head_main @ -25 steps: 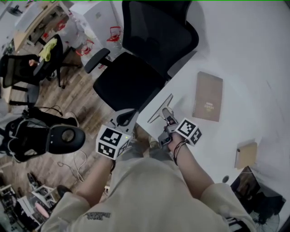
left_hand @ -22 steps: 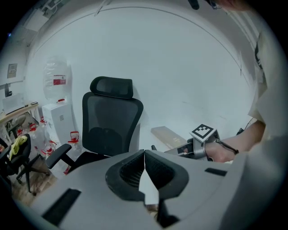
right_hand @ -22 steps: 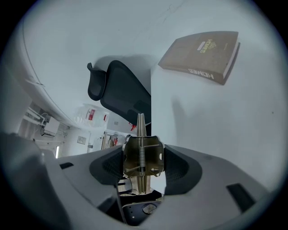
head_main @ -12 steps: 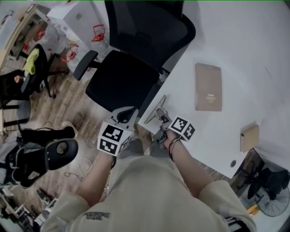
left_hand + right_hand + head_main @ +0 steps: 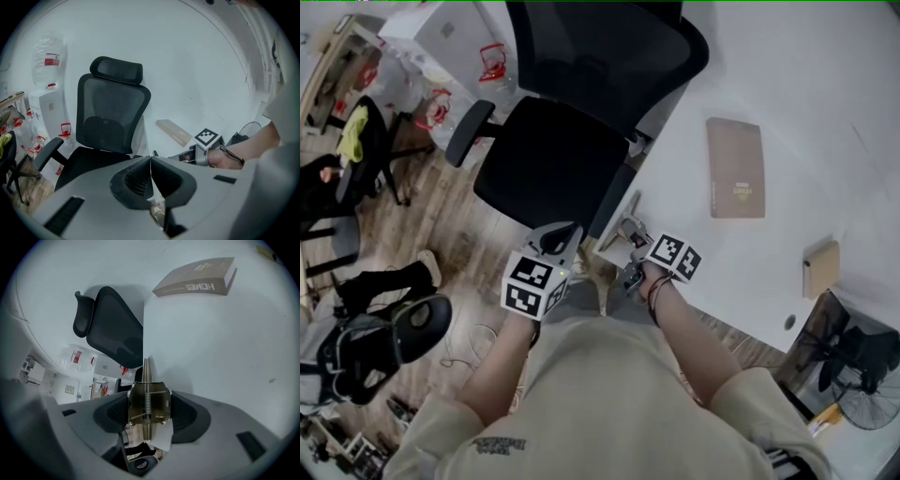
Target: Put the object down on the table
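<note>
My right gripper (image 5: 631, 234) is shut on a metal spring clip (image 5: 623, 223), its pads pressing the clip's two sides (image 5: 148, 404). A long thin metal blade of the clip sticks forward over the near left corner of the white table (image 5: 825, 103). Whether the clip touches the tabletop I cannot tell. My left gripper (image 5: 555, 240) hangs to the left, off the table, above the seat edge of the black office chair (image 5: 562, 159). Its jaws meet with nothing between them (image 5: 151, 176).
A brown book (image 5: 736, 169) lies flat further in on the table, and a small tan box (image 5: 821, 269) sits near the right edge. The office chair stands tight against the table's left side. A fan (image 5: 858, 370) and another chair (image 5: 384, 337) stand on the wooden floor.
The head view has swung, so the table and chair sit differently in frame. My right gripper keeps the clip by the table corner, and the left stays shut beside it.
</note>
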A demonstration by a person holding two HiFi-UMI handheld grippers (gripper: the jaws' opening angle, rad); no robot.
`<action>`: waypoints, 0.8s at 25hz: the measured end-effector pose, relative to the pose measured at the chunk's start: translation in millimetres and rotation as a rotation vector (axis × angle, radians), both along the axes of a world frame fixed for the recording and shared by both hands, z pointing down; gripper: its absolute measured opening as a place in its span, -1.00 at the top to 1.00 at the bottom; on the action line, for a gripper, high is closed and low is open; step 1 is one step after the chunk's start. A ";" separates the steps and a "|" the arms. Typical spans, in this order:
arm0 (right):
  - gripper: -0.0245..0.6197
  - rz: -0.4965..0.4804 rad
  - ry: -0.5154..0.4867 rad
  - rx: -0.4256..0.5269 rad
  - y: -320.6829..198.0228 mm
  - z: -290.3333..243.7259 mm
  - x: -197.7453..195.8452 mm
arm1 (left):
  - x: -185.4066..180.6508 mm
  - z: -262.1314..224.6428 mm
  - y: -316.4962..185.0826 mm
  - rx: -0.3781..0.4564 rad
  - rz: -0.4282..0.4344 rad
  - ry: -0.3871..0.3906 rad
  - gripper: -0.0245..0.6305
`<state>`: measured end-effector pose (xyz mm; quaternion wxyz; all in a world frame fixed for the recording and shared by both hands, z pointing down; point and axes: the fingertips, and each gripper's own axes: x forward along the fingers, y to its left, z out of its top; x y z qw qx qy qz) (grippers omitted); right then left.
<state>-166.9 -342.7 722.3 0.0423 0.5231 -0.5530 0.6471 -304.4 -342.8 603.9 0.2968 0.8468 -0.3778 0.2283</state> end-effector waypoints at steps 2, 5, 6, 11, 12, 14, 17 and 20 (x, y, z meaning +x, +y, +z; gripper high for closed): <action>0.16 -0.013 0.013 0.007 -1.4 -0.4 -1.6 | 0.4 1.3 3.1 -0.003 0.012 0.000 0.86; 0.15 -0.046 0.056 0.018 -1.3 -0.9 -0.8 | 2.9 1.5 9.3 -0.004 0.028 0.002 0.86; 0.15 -0.063 0.073 0.023 -0.6 -1.2 -0.9 | 3.8 1.0 11.8 -0.003 0.033 0.003 0.86; 0.11 -0.140 0.146 0.033 4.9 -0.9 -3.4 | 4.7 -2.8 23.8 0.011 0.048 -0.029 0.86; 0.10 -0.151 0.167 0.032 5.8 -0.9 -1.6 | 7.2 -5.0 24.8 0.020 0.057 -0.039 0.86; 0.08 -0.173 0.215 0.034 8.4 -0.4 3.4 | 13.1 -10.0 26.7 0.035 0.071 -0.045 0.86; 0.06 -0.211 0.246 0.043 12.7 1.1 7.2 | 18.1 -12.5 29.3 0.049 0.073 -0.046 0.86; 0.06 -0.248 0.247 0.041 17.7 1.4 8.4 | 20.3 -14.1 33.3 0.058 0.086 -0.071 0.86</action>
